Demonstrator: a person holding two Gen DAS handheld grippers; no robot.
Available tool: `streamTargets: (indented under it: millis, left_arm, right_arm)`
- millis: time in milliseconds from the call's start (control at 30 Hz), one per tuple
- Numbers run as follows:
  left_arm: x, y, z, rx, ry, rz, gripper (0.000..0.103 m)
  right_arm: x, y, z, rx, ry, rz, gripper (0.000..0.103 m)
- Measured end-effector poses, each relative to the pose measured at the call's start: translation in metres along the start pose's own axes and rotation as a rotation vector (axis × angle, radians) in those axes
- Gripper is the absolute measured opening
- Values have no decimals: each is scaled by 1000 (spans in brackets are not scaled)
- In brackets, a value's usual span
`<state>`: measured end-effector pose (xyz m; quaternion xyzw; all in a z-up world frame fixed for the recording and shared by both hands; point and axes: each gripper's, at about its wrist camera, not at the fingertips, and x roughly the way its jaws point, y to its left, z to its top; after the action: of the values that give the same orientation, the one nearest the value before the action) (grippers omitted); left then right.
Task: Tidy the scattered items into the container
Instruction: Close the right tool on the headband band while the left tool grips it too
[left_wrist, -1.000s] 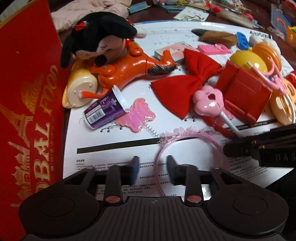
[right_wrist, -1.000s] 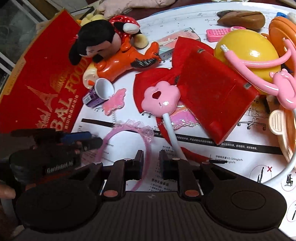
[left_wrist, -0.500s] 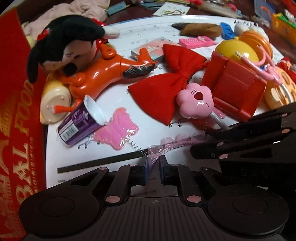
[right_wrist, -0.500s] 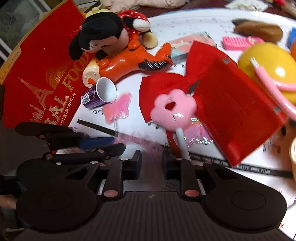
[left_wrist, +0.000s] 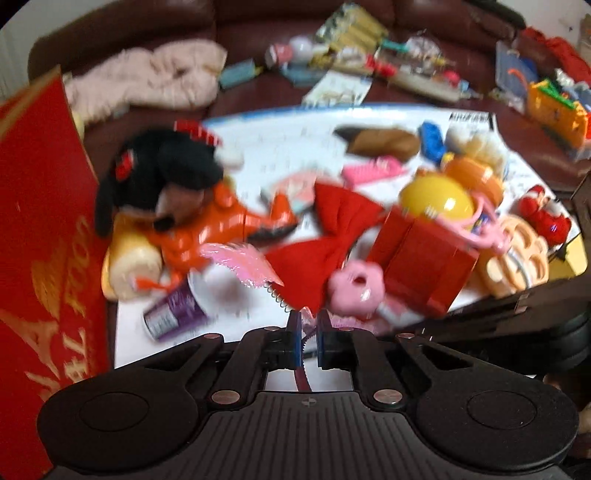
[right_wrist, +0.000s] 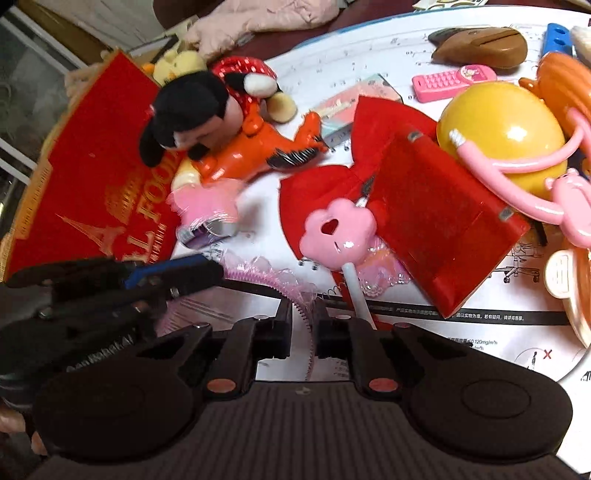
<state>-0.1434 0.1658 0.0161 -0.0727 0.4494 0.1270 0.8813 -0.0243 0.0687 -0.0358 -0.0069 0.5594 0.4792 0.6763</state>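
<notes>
Both grippers, left (left_wrist: 307, 338) and right (right_wrist: 302, 325), are seen clamped on the pink headband (right_wrist: 258, 272), held near the red box (right_wrist: 92, 192).

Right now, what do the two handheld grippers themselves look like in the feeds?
Both are matte black plastic with a ribbed base, two round discs and copper-coloured pivot screws. The left gripper has blue pads lining its fingertips. The right gripper has black fingertips. White "GenRobot.AI"-style lettering marks the left gripper's body in the right wrist view.
</notes>
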Motion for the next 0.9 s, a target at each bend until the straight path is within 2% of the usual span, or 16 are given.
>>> streamTargets:
  millis: [133, 200, 233, 300, 433, 500, 533, 600, 633, 667, 833, 900]
  left_arm:
    - [-6, 2, 0, -8, -11, 6, 3]
    - [-6, 4, -7, -15, 17, 5, 3]
    - [-5, 5, -11, -24, 35, -12, 2]
    - [-3, 7, -22, -35, 66, -43, 2]
    - [10, 8, -43, -14, 108, 16, 3]
    - [18, 15, -53, -25, 145, 24, 13]
    - [19, 17, -57, -22, 155, 25, 28]
    - [20, 16, -65, 7, 151, 49, 36]
    - [22, 15, -67, 23, 150, 64, 46]
    - [26, 15, -69, 33, 149, 80, 50]
    - [42, 17, -70, 30, 165, 83, 50]
    - [43, 14, -69, 53, 156, 77, 46]
  right_arm:
    - [-9, 0, -1, 19, -18, 31, 8]
    - [-12, -2, -2, 31, -24, 39, 5]
    - [-14, -3, -2, 37, -28, 46, 1]
    - [-18, -3, -2, 38, -36, 57, 1]
    - [-14, -1, -6, -24, -22, -3, 1]
    - [-8, -7, -10, -15, 10, -18, 2]
    - [-6, -10, -13, -7, 18, -21, 4]
    - [-3, -13, -19, -1, 30, -21, 4]
    - [0, -12, -22, -8, 39, -24, 5]
    - [2, -11, -23, -17, 44, -30, 5]
    - [14, -3, -24, -39, 64, -37, 10]
    - [16, 0, -23, -49, 61, -42, 28]
